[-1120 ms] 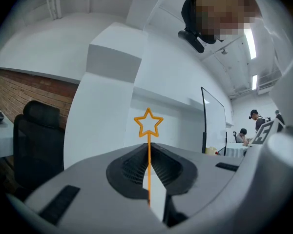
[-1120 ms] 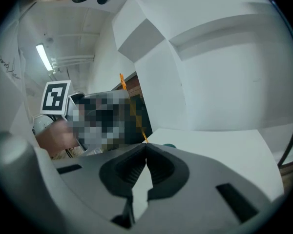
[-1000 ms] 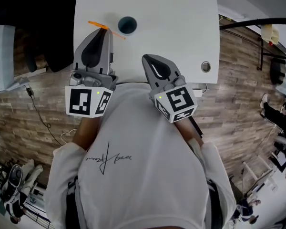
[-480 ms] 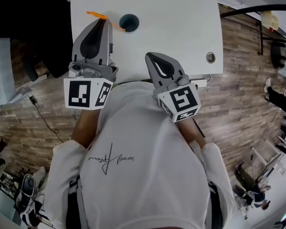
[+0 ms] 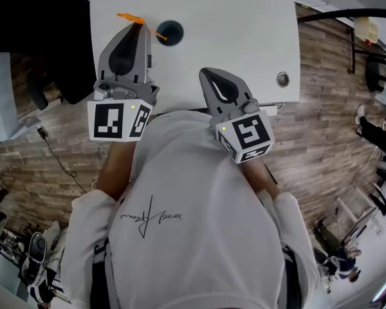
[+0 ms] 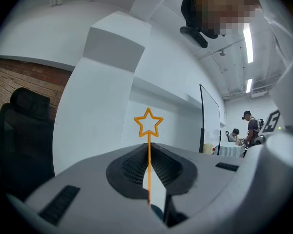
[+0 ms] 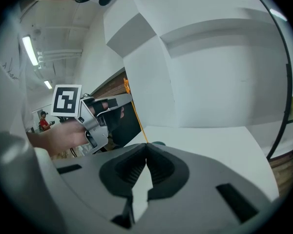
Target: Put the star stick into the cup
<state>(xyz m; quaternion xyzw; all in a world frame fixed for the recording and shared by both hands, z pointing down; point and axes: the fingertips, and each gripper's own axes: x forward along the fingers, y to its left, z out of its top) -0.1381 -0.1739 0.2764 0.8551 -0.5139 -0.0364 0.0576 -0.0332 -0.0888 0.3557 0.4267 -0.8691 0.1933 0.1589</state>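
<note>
Left gripper point(image 6: 148, 150) pinches the star stick point(image 6: 148, 123), its lower end apparently at the cup point(image 5: 171, 32); right gripper point(image 7: 146, 149) closed, empty.

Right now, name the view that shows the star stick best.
The left gripper view: the star stick is clamped in the left gripper, its shaft and star head plainly seen. The head view catches only the orange star and a short end near the cup. The right gripper view shows just a thin orange line.
</note>
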